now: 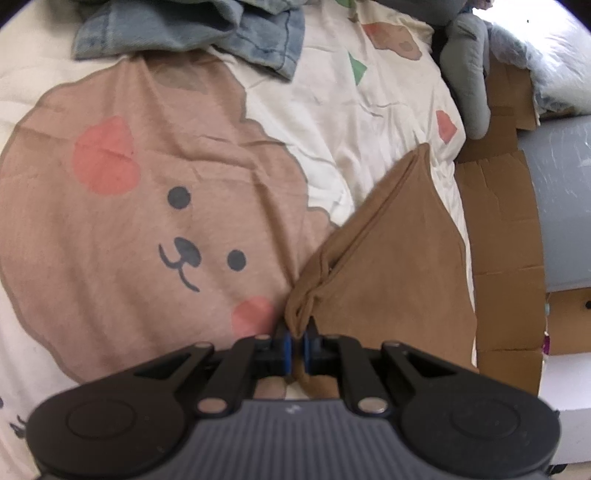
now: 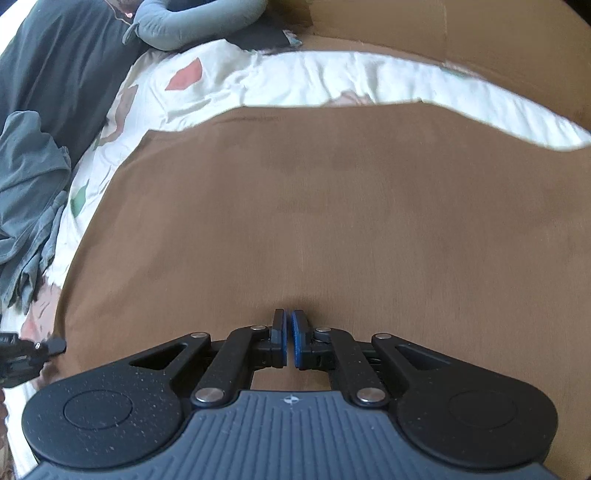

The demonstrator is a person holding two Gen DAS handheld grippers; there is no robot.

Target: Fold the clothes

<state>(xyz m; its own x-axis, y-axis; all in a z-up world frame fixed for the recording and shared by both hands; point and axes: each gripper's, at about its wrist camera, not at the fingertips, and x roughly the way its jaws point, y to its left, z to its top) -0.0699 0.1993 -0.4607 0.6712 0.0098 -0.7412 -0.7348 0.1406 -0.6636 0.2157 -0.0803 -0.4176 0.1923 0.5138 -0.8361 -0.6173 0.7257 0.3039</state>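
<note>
Where the left wrist view is read from its left side, a cream bedspread (image 1: 332, 122) printed with a large bear face (image 1: 147, 206) is seen, with crumpled denim (image 1: 192, 29) at the far edge. To the right of the bear face, the brown garment (image 1: 391, 266) is found bunched into a ridge, and the left gripper (image 1: 298, 345) is closed on that gathered edge, cloth visibly pinched between the blue pads. Flattened cardboard (image 1: 498, 240) lies further right, beyond the bed.

In the right wrist view, grey clothing (image 2: 29, 177) is heaped at the far left. The garment (image 2: 314, 206) is spread broad and fairly smooth across the middle. The right gripper (image 2: 289, 332) shows its jaws drawn almost together (a thin slit remains); whether cloth is held cannot be told.

Progress is judged as mid-fold: one edge is lifted, while the main panel is still flat. The fabric appears thin, matte and soft, draping readily.
</note>
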